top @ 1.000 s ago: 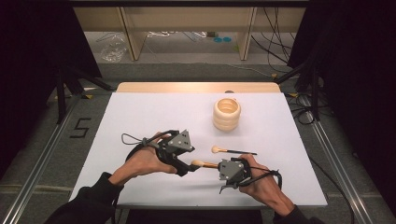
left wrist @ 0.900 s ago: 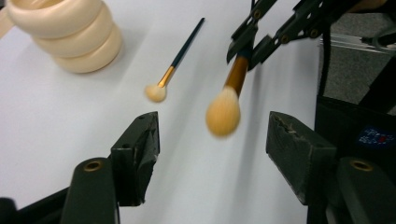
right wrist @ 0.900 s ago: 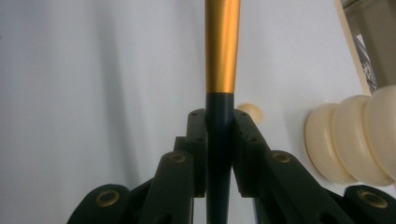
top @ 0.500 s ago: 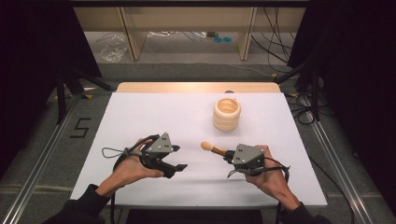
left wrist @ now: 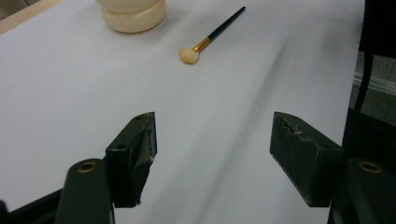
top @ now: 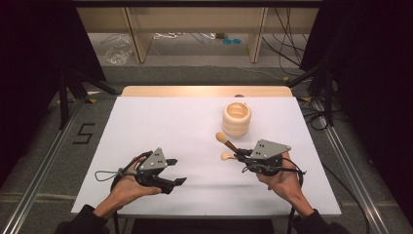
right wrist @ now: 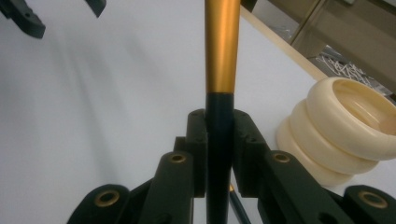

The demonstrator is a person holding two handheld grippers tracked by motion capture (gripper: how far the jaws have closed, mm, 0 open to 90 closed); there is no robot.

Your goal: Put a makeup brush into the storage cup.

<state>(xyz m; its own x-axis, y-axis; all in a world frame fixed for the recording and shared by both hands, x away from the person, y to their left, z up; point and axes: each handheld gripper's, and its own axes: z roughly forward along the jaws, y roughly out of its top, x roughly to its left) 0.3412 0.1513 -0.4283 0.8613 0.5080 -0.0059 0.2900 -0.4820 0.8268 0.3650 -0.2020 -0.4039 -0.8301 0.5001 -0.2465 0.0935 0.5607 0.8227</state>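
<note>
Two brushes: big one (top: 225, 142) in jaws, small one (top: 227, 156) lying on table (top: 160, 122). One ribbed cream holder (top: 236, 118). Two grippers: left (top: 174, 171), right (top: 242, 157).

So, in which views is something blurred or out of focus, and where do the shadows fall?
Right gripper view: the held brush is soft so close to the lens, the right gripper shut on it. Left gripper view: the open left gripper slightly blurred, long soft shadows on the table. High view: sharp, dark surroundings.
</note>
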